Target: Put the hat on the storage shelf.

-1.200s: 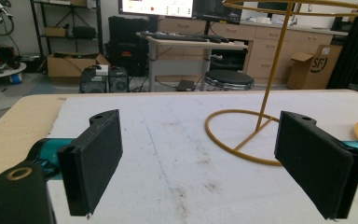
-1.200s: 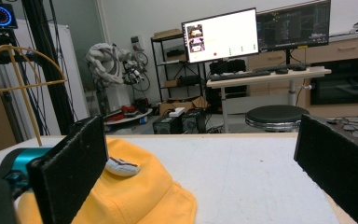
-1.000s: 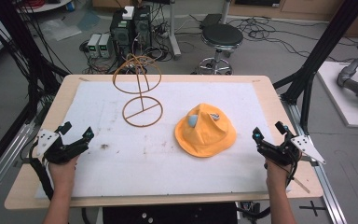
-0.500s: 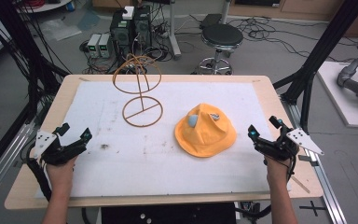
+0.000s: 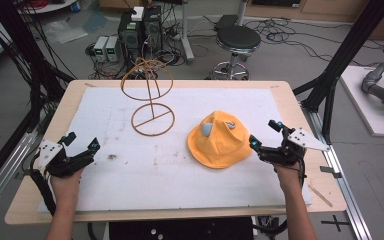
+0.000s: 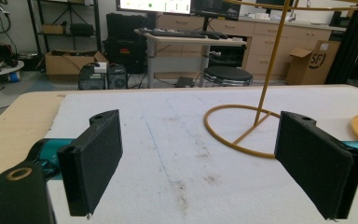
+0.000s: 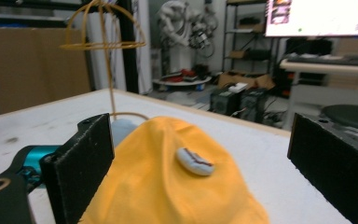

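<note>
Nearest to me, the right gripper (image 5: 269, 142) hovers with jaws spread wide and empty, just beside the brim of the orange bucket hat (image 5: 220, 140). That hat lies crown-up on the counter (image 5: 130, 170), directly ahead of those jaws, soft cloth with small pale patches. Across the white, scuffed mat, the left gripper (image 5: 82, 147) also gapes open, holding nothing, well apart from the hat. Farther back stands the wire hat stand (image 5: 150, 100), thin yellow rod, ring base, domed top. I judge the right hand nearer for any grab.
</note>
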